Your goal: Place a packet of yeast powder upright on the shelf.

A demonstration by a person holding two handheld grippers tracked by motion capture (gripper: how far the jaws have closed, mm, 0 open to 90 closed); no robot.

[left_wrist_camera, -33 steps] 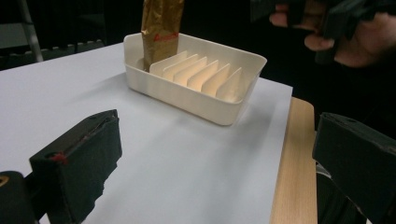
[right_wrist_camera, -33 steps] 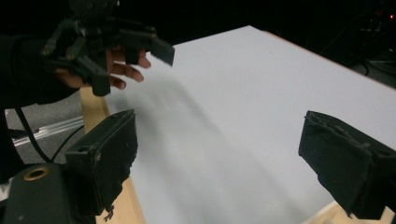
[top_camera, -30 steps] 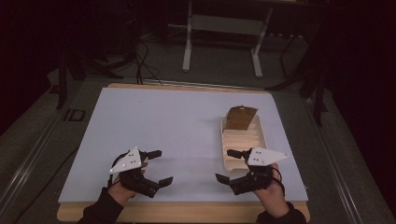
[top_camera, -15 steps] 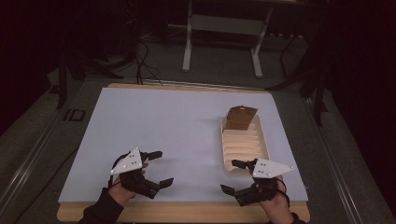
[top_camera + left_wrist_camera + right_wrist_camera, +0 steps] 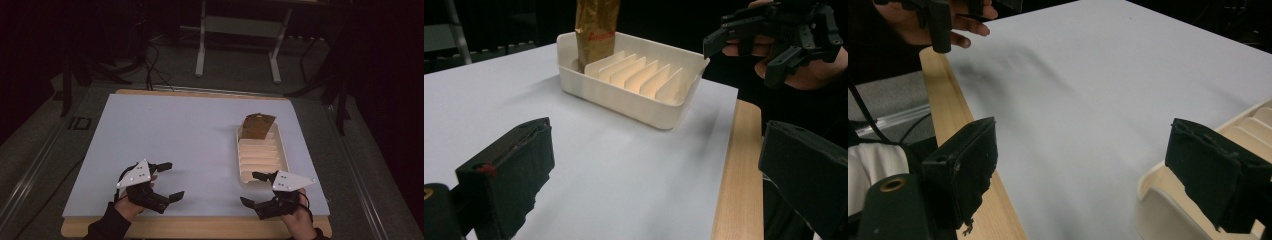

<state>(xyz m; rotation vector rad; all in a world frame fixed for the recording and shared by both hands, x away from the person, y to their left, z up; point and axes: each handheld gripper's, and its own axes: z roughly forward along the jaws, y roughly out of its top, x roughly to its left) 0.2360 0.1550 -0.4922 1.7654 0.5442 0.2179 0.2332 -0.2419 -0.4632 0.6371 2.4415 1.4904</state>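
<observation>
A cream slotted tray (image 5: 280,150) lies on the right of the white sheet, with a brown packet (image 5: 257,126) standing upright in its far end. My right gripper (image 5: 250,188) is open just off the tray's near end, nothing between its jaws. My left gripper (image 5: 170,180) is open near the front left, also with nothing in it. In the left gripper view the tray (image 5: 624,95) and packet (image 5: 596,25) stand ahead, with the right gripper (image 5: 774,35) beyond. In the right gripper view the tray's corner (image 5: 1158,205) sits by the right jaw.
The white sheet (image 5: 175,135) covers a wooden board whose bare strip (image 5: 200,227) runs along the near edge. Beyond the table stand a metal frame (image 5: 237,30) and cables on the dark floor. The person's hand (image 5: 923,22) with the left gripper shows far off.
My right gripper has drawn back from the tray's near end toward the table's front edge, still open. The left gripper has held still.
</observation>
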